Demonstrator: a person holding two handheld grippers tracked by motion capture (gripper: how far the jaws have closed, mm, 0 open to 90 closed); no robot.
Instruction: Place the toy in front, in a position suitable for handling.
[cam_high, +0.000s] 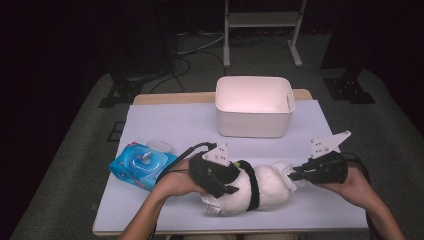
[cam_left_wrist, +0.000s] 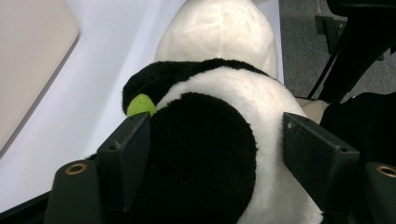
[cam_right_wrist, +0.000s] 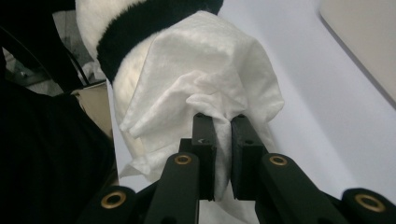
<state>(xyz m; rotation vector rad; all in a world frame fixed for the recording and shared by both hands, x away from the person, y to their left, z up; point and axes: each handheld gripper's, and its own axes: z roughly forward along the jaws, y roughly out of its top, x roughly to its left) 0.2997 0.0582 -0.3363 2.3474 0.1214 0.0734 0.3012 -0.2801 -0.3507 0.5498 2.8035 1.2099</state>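
A white-covered table (cam_high: 165, 125) bears a white bin (cam_high: 254, 107), wipes pack (cam_high: 141, 166), small lid (cam_high: 159, 146) and plush toy (cam_high: 260, 192).

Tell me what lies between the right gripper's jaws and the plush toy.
A white wipe, pinched by the right gripper and draped over the plush toy, in the right gripper view.

A black-and-white plush panda toy (cam_high: 255, 190) lies on its side on the white rectangular table (cam_high: 175, 125), between the two grippers. The left gripper (cam_high: 231, 186) straddles the toy's body from the left, one jaw on each flank. The right gripper (cam_high: 295, 175) meets the toy's far end from the right, with a thin white wipe (cam_right_wrist: 201, 79) draped over that end and pinched between its jaws. A blue soft pack of wet wipes (cam_high: 141, 166) lies just left of the left gripper. A white rectangular plastic bin (cam_high: 255, 106) stands beyond both grippers, well apart from them.
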